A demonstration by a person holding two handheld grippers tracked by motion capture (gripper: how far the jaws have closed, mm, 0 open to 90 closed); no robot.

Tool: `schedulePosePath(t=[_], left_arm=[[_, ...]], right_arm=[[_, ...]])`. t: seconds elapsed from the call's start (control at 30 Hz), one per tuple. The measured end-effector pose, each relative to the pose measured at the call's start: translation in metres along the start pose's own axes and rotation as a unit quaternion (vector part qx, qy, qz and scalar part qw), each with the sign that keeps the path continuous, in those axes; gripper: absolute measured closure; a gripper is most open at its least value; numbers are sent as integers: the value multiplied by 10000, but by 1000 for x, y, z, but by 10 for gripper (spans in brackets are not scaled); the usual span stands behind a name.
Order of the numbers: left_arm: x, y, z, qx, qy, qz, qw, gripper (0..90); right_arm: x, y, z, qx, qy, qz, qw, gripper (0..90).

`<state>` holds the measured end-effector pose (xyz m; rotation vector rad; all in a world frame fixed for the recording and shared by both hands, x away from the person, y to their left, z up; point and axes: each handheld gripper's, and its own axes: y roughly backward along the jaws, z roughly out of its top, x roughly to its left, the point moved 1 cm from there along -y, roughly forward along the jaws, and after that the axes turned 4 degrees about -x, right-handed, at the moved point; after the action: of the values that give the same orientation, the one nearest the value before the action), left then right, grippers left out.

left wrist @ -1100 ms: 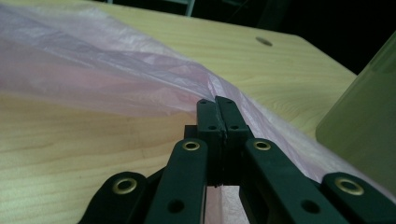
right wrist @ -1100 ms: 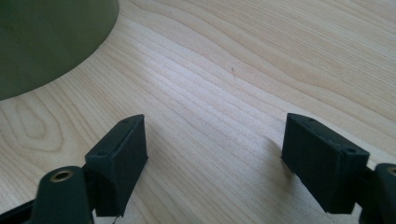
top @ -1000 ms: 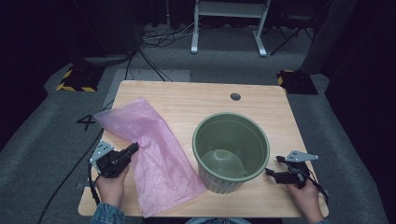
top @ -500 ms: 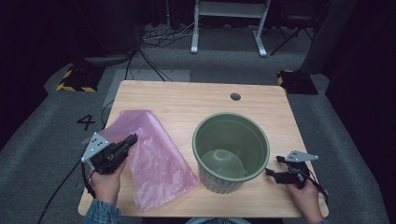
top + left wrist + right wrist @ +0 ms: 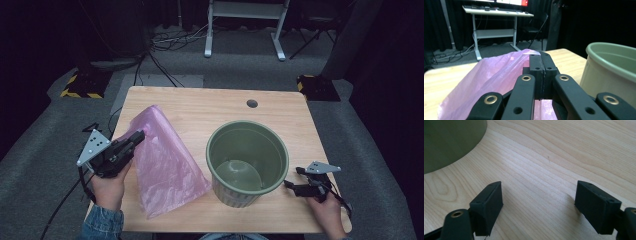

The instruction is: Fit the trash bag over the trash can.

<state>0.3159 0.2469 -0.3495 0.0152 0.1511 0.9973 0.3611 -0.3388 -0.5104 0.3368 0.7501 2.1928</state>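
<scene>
The left gripper (image 5: 136, 136) is pinching the pink bag (image 5: 167, 165) at its top edge, tenting it left of the green bin (image 5: 247, 161) — keep lifting gently so the film is not tearing. The right gripper (image 5: 292, 178) is resting spread on the table (image 5: 210, 105) — 2 jaws apart.

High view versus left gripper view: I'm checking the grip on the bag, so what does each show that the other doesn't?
High view alone: the right gripper open beside the green bin, and the pink plastic bag draping to the table. Left gripper view alone: the fingers pressed shut on the bag's edge. Both: bag, bin, table.
</scene>
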Motion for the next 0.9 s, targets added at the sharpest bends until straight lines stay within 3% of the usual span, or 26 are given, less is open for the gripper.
schedulePosePath(t=[0.33, 0.63, 0.9], left_arm=[[0, -5, 31, -216, -97, -70, 9997, 895], [-2, -11, 61, -309, -305, -188, 9989, 895], [7, -19, 80, -204, -342, -531, 9978, 896]], right_arm=[[0, 0, 0, 1, -15, -12, 10000, 223], [1, 0, 0, 3, -21, -28, 10000, 224], [1, 0, 0, 2, -34, -29, 10000, 225]])
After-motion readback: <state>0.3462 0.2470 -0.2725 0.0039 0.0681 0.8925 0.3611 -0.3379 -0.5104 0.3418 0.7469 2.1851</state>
